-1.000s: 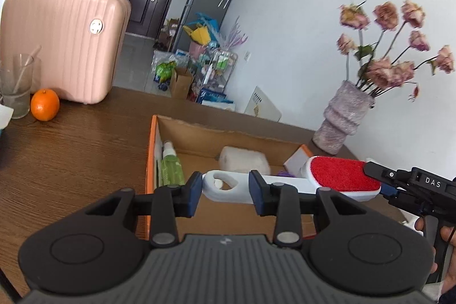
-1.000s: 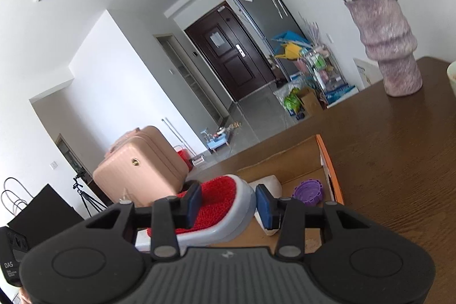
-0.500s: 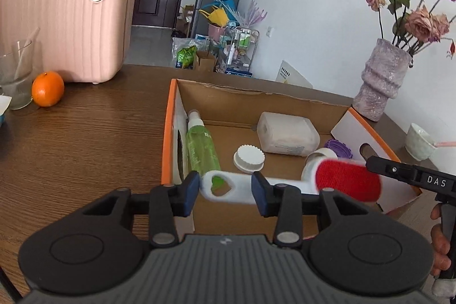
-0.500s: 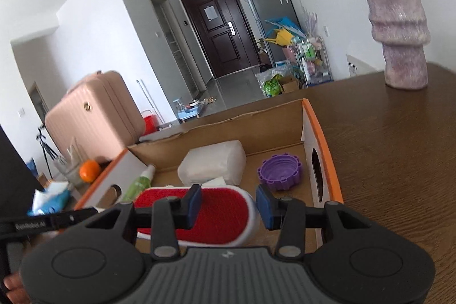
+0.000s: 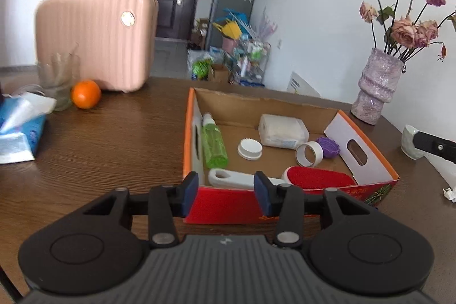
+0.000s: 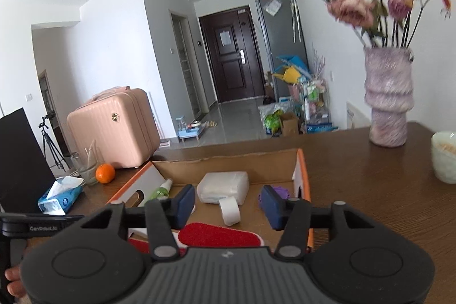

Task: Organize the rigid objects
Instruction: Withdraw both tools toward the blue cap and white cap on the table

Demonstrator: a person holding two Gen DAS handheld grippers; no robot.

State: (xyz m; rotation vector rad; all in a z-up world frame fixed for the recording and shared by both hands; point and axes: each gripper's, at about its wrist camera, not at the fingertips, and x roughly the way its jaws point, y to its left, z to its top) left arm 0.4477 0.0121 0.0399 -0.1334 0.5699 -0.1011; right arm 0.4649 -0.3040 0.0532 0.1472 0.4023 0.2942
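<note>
Left wrist view: the left gripper (image 5: 225, 188) hangs at the near wall of the box (image 5: 367, 155), its jaws just having opened, and nothing is pressed between them. The brush (image 5: 280, 179) lies flat on the box floor against that near wall, at 12 o'clock from the jaws and just beyond them. Its long axis runs from 9 to 3 o'clock, white handle at the 9 o'clock end between the two pads but clear of both, red head at the 3 o'clock end. Further in, at 12 o'clock, lie a green bottle (image 5: 212, 143), a white cap (image 5: 250, 149), a tape roll (image 5: 309, 153) and a purple lid (image 5: 329, 146). The brush looks released and already put away.

Right wrist view: the right gripper (image 6: 228, 205) also has its jaws parted, just having widened, and it grips nothing. The brush's red head (image 6: 219, 237) lies below the jaws, at 6 o'clock from them, with its long axis again from 9 to 3 o'clock. The tape roll (image 6: 229, 210) shows in the gap between the pads but lies deeper in the box, untouched. The left gripper's handle sits at 9 o'clock, low in the frame. Both grippers are about equally near the brush, so the next move is likely a pull back from the box for either hand
</note>
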